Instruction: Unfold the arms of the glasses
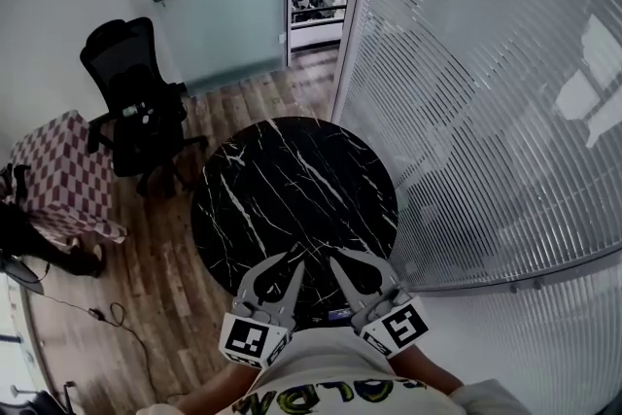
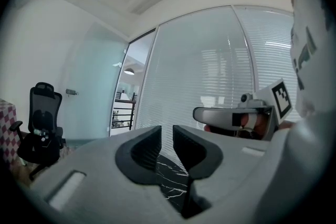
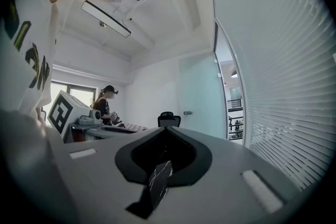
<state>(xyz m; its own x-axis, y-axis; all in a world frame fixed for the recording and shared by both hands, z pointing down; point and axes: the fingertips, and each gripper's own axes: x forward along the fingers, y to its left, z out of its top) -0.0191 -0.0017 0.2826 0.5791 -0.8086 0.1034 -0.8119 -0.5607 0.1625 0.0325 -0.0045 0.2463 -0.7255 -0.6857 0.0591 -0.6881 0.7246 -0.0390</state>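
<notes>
Round black marble surface point(image 1: 292, 180) sits ahead of and below both hand-held grippers. Left hand-held gripper point(image 2: 167, 132): jaws a narrow gap apart, nothing between them, only the surface shows through the slot. Right hand-held gripper point(image 3: 165, 129) is just beside the left one, jaws together at the tips, empty. Glasses: not made out in any view. A small bluish thing point(image 1: 340, 314) at the surface's near edge, under the right hand-held gripper, may be them, too small to tell.

Risk: reaching blind at that near edge could knock the glasses to the floor. The closed right jaws can't take an arm, and too hard a pinch could strain a hinge.

Hidden: the surface's near rim is covered by the hand-held grippers and the person's shirt, and both gripper views look out level, over the surface top
</notes>
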